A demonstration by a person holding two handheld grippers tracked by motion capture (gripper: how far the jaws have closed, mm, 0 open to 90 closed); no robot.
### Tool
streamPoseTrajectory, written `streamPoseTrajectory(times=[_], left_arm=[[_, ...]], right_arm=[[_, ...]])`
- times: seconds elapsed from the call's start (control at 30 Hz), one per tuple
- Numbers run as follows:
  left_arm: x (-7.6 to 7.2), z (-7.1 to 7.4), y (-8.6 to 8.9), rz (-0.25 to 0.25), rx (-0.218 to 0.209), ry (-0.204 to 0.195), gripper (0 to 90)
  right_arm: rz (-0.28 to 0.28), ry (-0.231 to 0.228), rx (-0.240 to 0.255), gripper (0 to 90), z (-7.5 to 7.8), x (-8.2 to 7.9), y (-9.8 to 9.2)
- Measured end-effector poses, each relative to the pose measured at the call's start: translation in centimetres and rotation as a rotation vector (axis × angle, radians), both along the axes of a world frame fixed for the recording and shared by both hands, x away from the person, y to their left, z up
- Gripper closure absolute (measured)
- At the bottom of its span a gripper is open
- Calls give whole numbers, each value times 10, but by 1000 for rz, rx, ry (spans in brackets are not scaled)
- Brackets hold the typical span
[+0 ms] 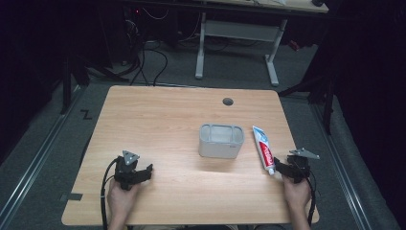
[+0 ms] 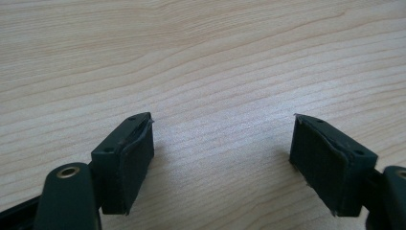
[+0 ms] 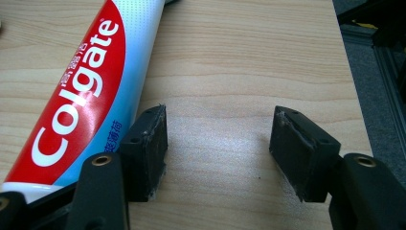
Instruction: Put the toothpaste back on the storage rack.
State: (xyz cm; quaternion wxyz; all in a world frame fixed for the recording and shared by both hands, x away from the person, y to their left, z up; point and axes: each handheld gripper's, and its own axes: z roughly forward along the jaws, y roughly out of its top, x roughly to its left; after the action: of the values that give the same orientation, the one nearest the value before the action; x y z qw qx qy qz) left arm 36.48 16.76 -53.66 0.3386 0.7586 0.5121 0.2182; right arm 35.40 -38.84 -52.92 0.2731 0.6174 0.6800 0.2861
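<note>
A red, white and blue toothpaste tube lies flat on the wooden table, just right of a grey open-topped holder. My right gripper rests at the tube's near end, open, with bare wood between its jaws. In the right gripper view the tube runs along the outside of the left jaw of that gripper, not between the pads. My left gripper sits near the table's front left, held by a hand. Its jaws in the left gripper view stand wide, and the left gripper is open over bare wood.
A round cable hole sits near the table's far edge. The table's right edge runs close beside my right gripper, with grey floor beyond it. Another desk's white legs stand behind the table.
</note>
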Motion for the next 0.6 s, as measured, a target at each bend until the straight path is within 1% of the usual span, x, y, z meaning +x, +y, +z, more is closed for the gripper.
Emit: streamPoseTrajectory(times=[0.4,0.6], left_arm=[[0,0,1,2,-7,0,235],[0,0,1,3,-9,0,233]], right_arm=[[-3,-4,5,384,0,0,0],[-10,-4,-3,385,0,-1,1]])
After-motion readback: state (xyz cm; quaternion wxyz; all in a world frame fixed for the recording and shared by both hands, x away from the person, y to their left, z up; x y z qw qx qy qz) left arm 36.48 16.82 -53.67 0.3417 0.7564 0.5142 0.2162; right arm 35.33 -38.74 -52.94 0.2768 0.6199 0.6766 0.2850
